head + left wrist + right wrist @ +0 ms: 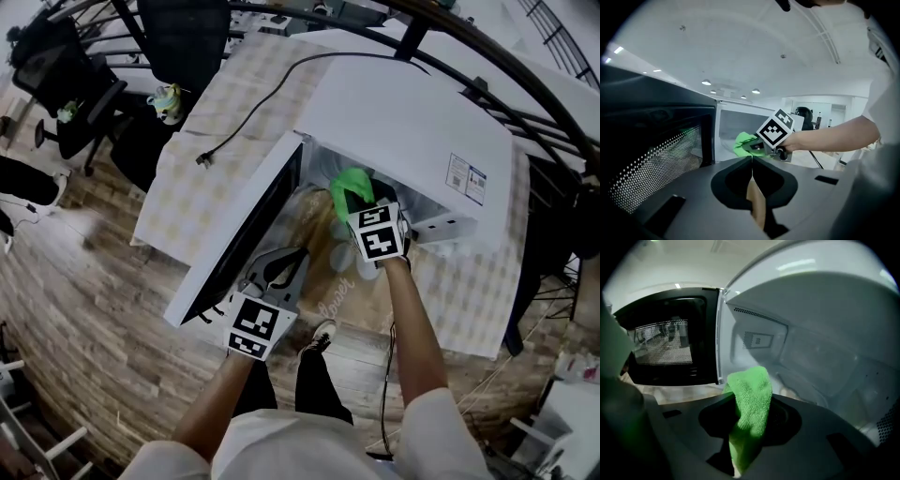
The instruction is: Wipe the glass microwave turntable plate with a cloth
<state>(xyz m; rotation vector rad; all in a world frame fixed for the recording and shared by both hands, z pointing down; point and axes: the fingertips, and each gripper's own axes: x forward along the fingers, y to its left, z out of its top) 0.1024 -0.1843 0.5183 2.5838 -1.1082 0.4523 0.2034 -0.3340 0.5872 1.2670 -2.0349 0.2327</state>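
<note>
Between jaws of right gripper, green cloth, inside open microwave

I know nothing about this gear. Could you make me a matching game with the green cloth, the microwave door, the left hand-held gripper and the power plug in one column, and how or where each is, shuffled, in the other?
Things
1. green cloth
2. microwave door
3. left hand-held gripper
4. power plug

States
A. jaws together, nothing held
B. lying loose on the checked table cover
C. swung open
D. clamped in the right hand-held gripper, at the oven's opening

Pairs: 1-D, 2-C, 3-A, 4-B
</note>
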